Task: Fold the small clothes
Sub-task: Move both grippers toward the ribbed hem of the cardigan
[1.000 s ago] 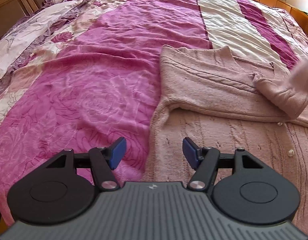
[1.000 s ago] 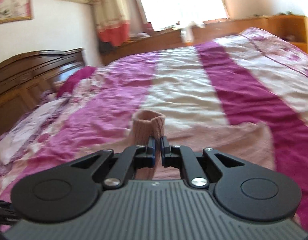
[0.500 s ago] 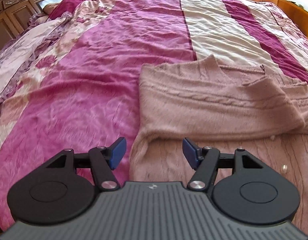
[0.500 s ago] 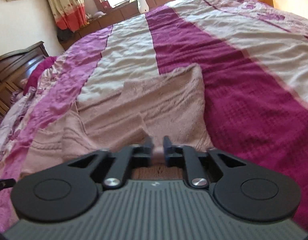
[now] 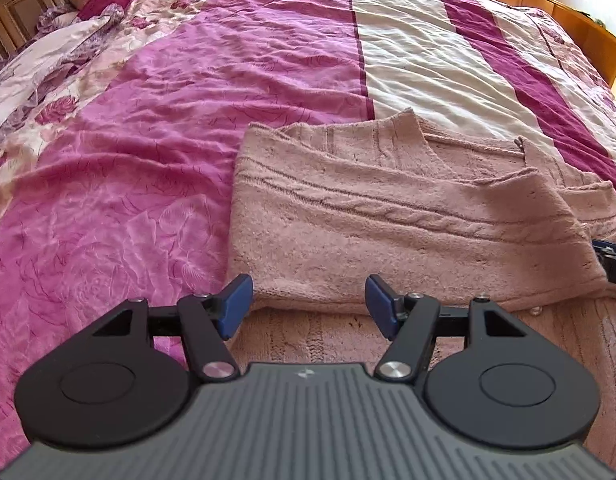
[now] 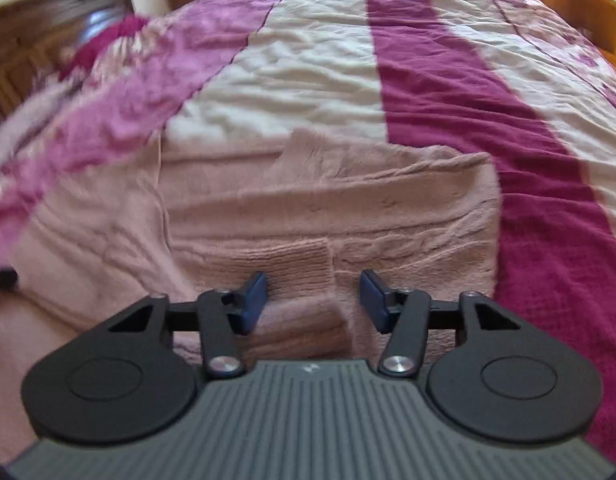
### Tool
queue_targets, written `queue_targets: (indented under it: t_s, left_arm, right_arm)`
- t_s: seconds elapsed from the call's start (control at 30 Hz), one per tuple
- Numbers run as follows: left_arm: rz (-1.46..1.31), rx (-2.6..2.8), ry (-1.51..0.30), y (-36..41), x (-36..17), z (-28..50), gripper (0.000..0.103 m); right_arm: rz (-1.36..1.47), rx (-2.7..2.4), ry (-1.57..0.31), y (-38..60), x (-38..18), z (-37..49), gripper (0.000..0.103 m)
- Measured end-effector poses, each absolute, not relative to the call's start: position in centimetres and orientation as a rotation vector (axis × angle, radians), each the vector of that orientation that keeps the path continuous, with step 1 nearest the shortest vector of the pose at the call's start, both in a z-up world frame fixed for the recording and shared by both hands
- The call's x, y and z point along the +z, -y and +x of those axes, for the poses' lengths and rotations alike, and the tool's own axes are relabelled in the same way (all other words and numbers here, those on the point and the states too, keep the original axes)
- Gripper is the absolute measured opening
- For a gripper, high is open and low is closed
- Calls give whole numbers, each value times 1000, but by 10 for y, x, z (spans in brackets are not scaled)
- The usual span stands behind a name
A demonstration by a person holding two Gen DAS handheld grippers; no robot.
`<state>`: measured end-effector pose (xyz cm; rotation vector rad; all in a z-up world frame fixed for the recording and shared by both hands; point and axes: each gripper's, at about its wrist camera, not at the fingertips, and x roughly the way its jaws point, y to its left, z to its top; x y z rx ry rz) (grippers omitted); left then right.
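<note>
Knit cardigan [image 5: 388, 216] on the bed [image 5: 187, 100]: both sleeves folded across. Left gripper [image 5: 308, 300] and right gripper [image 6: 312, 298] jaws spread; next, pinch the 6 o'clock hem.

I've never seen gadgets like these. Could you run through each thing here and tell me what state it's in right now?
Left gripper: open, holding nothing, over the near left part of the cardigan.
Right gripper: open, holding nothing, above a ribbed cuff.
Cardigan: lying flat on the bed, both sleeves folded across the body, not yet folded up.
Bedspread: spread out, wrinkled.
</note>
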<state>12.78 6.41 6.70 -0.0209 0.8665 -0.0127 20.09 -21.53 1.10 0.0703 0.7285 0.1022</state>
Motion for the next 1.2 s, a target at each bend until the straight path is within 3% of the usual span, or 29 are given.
queue_targets:
  t_s: [0.07,0.13,0.3,0.43,0.6,0.8,0.97,1.13,1.2]
  left_arm:
    - [-12,-7,-857,-64,65,128,69]
    - [3,-6,-838,-63,65,127,69]
    - [10,-12,-761,-60,71,133,69]
    - [29,20,-739,-54,64,149,69]
    - [75,62,-761,-50,41,170,69]
    - [80,83,-758,-56,26,178,82]
    - [-40,76,-790,-74,27,177,85]
    - [-53,84,-794,-85,38,154,85]
    - [-29,103,-778,-89,45,138,85]
  right_arm:
    - [35,120,-697,206,14,193,17]
    - [-45,138,-643,195,22,182,13]
    - [-136,63,-494,197,57,165,13]
    - [-132,-59,-477,223,66,174,13]
    - [-141,-114,-544,241,39,191,13]
    - [-122,-125,-611,245,-4,196,14]
    - [-123,-139,-618,242,0,198,17]
    - [-52,-152,-614,251,10,183,50]
    - [-2,-136,-611,254,15,171,50]
